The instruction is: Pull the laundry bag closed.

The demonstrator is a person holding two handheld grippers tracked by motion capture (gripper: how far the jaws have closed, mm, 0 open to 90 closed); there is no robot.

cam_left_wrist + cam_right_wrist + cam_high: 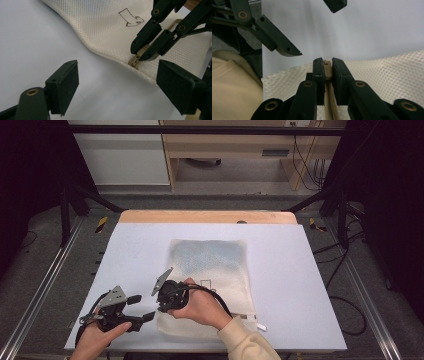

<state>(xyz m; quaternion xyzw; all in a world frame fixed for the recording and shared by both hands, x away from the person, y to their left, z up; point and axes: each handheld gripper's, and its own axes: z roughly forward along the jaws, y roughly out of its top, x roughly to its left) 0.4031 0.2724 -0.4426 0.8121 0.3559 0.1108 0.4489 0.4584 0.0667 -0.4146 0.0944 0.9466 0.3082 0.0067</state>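
Right tongs clamped on the zipper pull at the mesh bag's near edge, lower centre of the high view. Left tongs wide apart, holding nothing, beside that edge on the table. Grip done; I judge zipper travel remains.

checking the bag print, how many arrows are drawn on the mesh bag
1: a single outlined arrow on the mesh bag, just beyond the zipper pull that the right gripper pinches. More could be hidden under the hand.
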